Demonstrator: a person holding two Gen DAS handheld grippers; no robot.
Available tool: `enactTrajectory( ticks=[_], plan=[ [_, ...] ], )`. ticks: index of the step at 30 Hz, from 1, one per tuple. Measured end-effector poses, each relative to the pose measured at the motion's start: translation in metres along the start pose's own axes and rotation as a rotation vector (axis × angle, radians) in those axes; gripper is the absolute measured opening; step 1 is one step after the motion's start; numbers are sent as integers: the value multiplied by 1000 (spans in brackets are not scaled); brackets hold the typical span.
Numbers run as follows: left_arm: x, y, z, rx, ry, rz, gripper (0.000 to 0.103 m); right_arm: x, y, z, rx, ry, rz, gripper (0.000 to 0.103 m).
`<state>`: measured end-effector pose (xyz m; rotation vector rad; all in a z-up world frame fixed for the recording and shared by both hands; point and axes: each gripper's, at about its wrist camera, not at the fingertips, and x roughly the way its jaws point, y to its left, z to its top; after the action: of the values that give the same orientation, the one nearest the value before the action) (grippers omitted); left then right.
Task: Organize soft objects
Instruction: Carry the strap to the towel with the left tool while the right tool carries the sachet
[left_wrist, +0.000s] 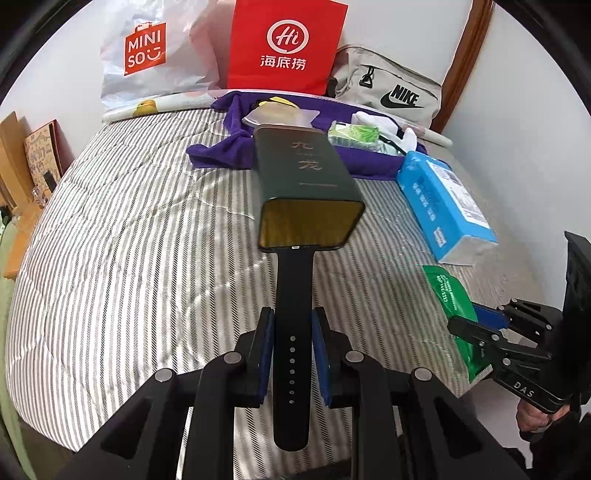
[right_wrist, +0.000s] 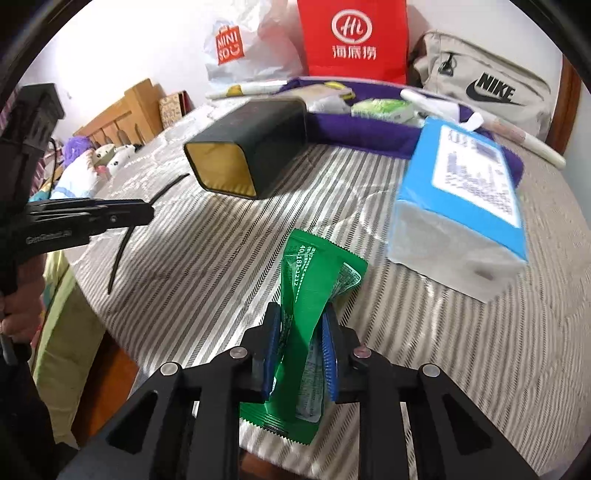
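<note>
My left gripper (left_wrist: 292, 317) is shut on a black watch strap (left_wrist: 295, 280), which pokes forward over the striped bed cover. In the right wrist view that left gripper (right_wrist: 147, 214) is at the left, the strap (right_wrist: 120, 254) hanging from it. My right gripper (right_wrist: 302, 314) is shut on a crumpled green wipes packet (right_wrist: 317, 273), lifted a little off the bed. From the left wrist the right gripper (left_wrist: 474, 321) and packet (left_wrist: 448, 295) appear at the far right. A dark green box (left_wrist: 306, 184) lies on its side, gold inside. A blue tissue pack (left_wrist: 443, 199) lies to its right.
A purple cloth (left_wrist: 221, 147) at the back holds a green-white pack (left_wrist: 354, 134) and small items. Behind it stand a Miniso bag (left_wrist: 147, 62), a red paper bag (left_wrist: 284, 44) and a grey Nike bag (left_wrist: 391, 88). Plush toys (right_wrist: 92, 162) and a wooden headboard (right_wrist: 125, 110) are at the left.
</note>
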<state>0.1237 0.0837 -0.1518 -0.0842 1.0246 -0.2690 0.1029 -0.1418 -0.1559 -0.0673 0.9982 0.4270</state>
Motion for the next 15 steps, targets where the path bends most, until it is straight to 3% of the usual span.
enactTrajectory(
  ticks=[15],
  plan=[
    [-39, -31, 25, 12, -65, 0, 20, -71, -18, 18, 11, -155, -3, 22]
  ],
)
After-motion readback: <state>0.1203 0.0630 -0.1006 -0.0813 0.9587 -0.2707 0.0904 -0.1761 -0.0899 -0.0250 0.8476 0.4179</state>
